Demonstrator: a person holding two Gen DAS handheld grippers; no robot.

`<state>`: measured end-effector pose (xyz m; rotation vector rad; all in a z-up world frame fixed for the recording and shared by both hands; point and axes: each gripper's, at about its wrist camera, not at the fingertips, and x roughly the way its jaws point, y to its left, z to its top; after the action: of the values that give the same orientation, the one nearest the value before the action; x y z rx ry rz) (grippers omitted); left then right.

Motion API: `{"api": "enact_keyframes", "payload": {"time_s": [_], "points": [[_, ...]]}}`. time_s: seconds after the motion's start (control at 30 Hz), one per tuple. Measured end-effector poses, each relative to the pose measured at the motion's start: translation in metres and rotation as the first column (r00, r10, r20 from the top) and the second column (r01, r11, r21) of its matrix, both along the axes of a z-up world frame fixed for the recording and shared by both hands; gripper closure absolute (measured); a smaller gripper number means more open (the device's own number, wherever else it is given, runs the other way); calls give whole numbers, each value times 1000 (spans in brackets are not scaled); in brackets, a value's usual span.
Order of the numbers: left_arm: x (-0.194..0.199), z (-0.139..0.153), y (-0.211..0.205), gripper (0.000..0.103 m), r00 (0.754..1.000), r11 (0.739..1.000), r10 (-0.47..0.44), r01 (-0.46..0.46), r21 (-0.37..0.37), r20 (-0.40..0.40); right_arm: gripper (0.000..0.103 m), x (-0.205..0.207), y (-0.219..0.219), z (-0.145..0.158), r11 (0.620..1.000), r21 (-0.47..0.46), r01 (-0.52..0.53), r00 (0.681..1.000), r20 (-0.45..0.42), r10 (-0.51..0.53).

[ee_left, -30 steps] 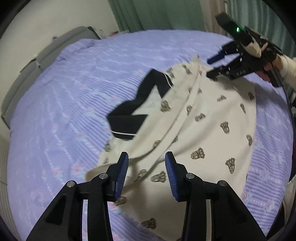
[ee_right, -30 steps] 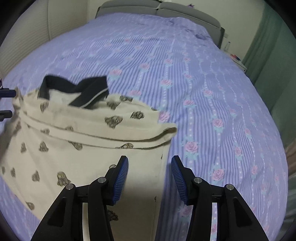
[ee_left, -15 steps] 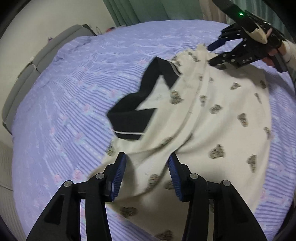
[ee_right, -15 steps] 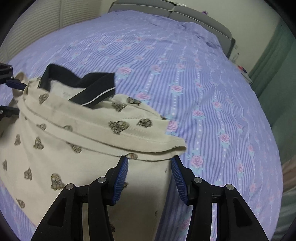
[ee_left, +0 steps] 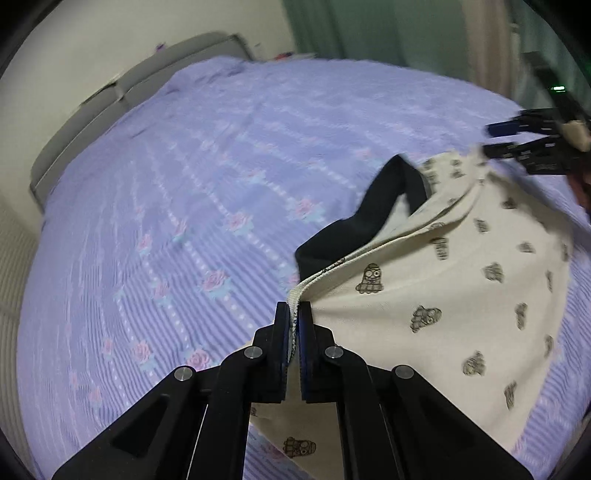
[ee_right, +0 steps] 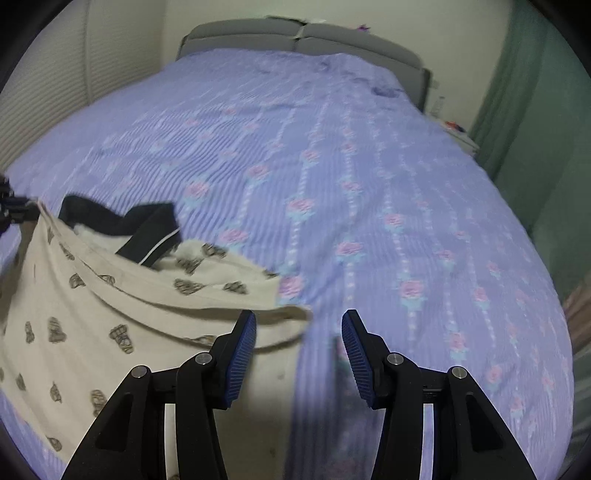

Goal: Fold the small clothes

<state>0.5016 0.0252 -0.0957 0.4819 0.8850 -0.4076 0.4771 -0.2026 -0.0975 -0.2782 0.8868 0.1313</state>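
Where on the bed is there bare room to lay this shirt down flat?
Bare bedspread runs from the cream shirt up to the grey headboard and across toward the green curtain. Crowded only at the near corner, where the shirt and both grippers are.

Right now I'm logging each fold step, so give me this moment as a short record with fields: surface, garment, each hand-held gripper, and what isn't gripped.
surface: bed with purple rose-print sheet
garment: cream printed shirt with black collar, partly lifted off the sheet
left hand-held gripper: shut on the shirt's ribbed edge
right hand-held gripper: open, nothing between its fingers, the shirt's near corner just left of it
ungripped: the shirt's right-side corner
background: grey headboard, green curtain
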Motion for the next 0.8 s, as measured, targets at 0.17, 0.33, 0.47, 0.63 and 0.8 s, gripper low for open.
{"api": "enact_keyframes", "payload": {"time_s": [0.17, 0.33, 0.47, 0.63, 0.8], "points": [[3, -15, -4, 96, 998, 998, 58, -58, 11, -16, 54, -6, -15, 3, 999, 4, 39, 999, 4, -39], [3, -19, -9, 96, 998, 998, 55, -55, 37, -6, 54, -18, -15, -6, 999, -26, -21, 999, -25, 20], [4, -21, -9, 95, 998, 998, 55, -55, 42, -11, 54, -12, -7, -19, 994, -88, -68, 996, -64, 62], [4, -23, -8, 95, 998, 998, 60, -59, 35, -24, 61, 6, 0, -19, 985, -136, -101, 994, -49, 95], [7, -22, -1, 95, 994, 995, 99, -99, -3, -52, 64, 29, -7, -13, 998, -63, -25, 999, -25, 23]]}}
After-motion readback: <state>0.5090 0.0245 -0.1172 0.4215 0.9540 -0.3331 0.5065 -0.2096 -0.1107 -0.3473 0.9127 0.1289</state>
